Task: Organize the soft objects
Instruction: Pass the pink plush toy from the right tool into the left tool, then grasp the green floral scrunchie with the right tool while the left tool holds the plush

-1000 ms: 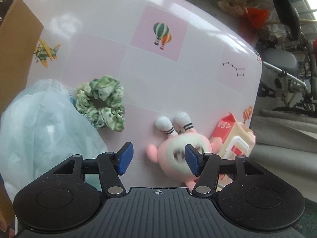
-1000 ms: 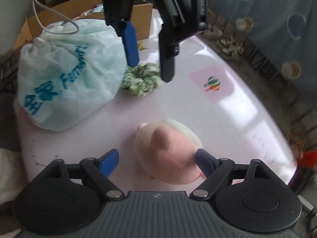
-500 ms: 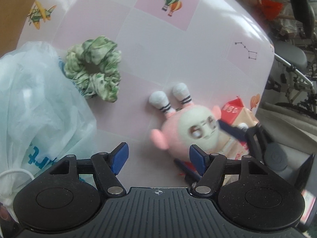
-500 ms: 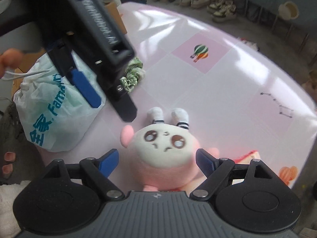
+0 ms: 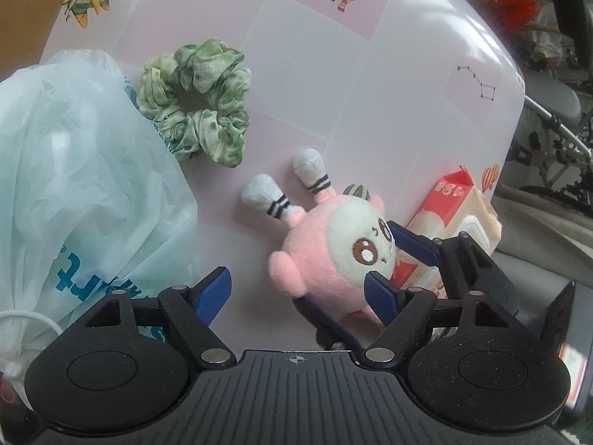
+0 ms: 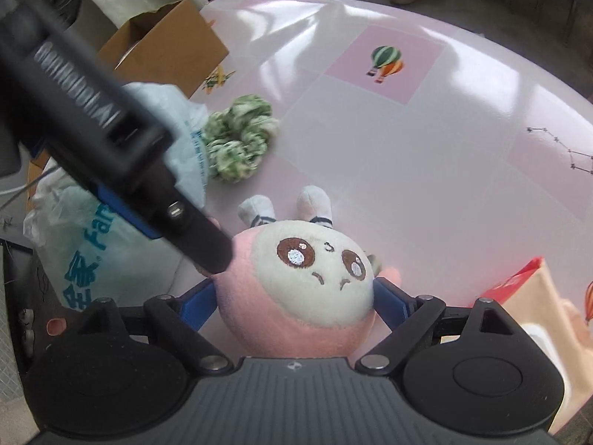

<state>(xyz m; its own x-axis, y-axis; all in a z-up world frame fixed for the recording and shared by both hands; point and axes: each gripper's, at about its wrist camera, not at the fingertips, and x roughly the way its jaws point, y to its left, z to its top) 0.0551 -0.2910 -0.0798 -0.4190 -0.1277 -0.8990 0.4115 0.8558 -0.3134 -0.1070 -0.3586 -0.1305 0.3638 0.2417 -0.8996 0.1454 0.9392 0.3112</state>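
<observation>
A pink plush toy (image 6: 300,289) with a white face and two striped feet lies on the pink table (image 6: 407,148). My right gripper (image 6: 296,304) has a blue pad on each side of its body and grips it. The toy also shows in the left wrist view (image 5: 333,256), with the right gripper's fingers (image 5: 415,248) around it. My left gripper (image 5: 296,289) is open and empty, just left of the toy. A green scrunchie (image 5: 196,107) lies beyond the toy, also seen in the right wrist view (image 6: 241,137), next to a pale plastic bag (image 5: 74,170).
A cardboard box (image 6: 166,48) stands at the table's far left corner. A red and cream wipes pack (image 5: 452,218) lies right of the toy near the table edge. Bicycles and clutter stand beyond the table's right edge (image 5: 515,111).
My right gripper has moved in over the plush toy and closed its pads on the toy's sides. The left gripper has drawn back and stayed open.
</observation>
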